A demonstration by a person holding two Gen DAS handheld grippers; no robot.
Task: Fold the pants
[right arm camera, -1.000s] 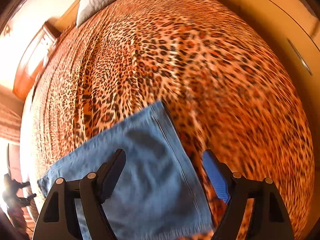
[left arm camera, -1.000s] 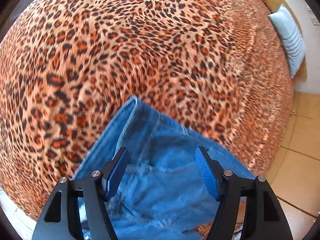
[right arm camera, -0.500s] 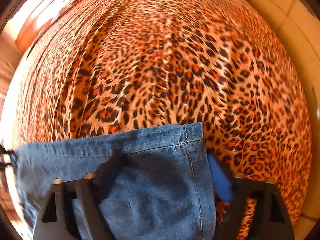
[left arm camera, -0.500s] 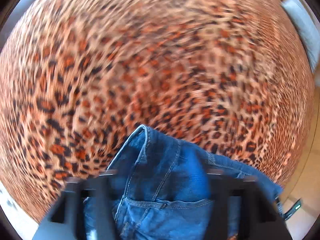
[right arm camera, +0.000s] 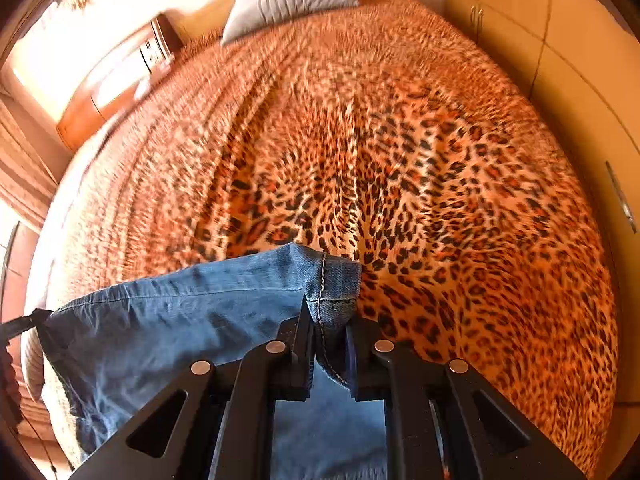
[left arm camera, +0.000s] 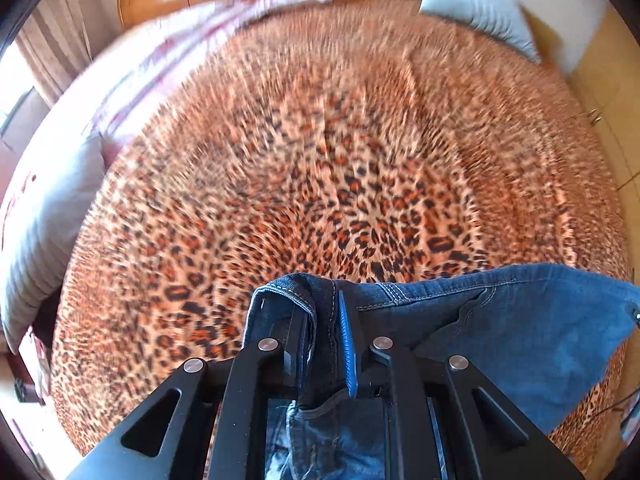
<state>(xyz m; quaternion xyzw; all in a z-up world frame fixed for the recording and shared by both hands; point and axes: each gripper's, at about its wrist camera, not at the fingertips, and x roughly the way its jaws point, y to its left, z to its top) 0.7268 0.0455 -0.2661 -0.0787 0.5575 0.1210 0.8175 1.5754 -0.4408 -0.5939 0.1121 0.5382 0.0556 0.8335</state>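
Observation:
The blue denim pants [left arm camera: 500,328] hang lifted over the leopard-print bed cover [left arm camera: 340,160]. My left gripper [left arm camera: 322,316] has its jaws closing on a bunched, stitched edge of the denim, and the pads press on the cloth. From it the fabric stretches off to the right. In the right wrist view the pants [right arm camera: 180,320] run off to the left from a folded leg hem [right arm camera: 338,280]. My right gripper [right arm camera: 330,324] is shut on that hem. Both grippers point steeply down at the bed.
A grey pillow [left arm camera: 476,12] lies at the far end of the bed and another [left arm camera: 52,216] at its left side, beside a pink and white blanket [left arm camera: 192,40]. A pale wardrobe [right arm camera: 580,80] stands along the bed's right side; a wooden nightstand [right arm camera: 104,92] is at the far left.
Both grippers went from open over the flat pants to closed on the denim and have lifted it. The views have tilted up, so more of the bed and room shows.

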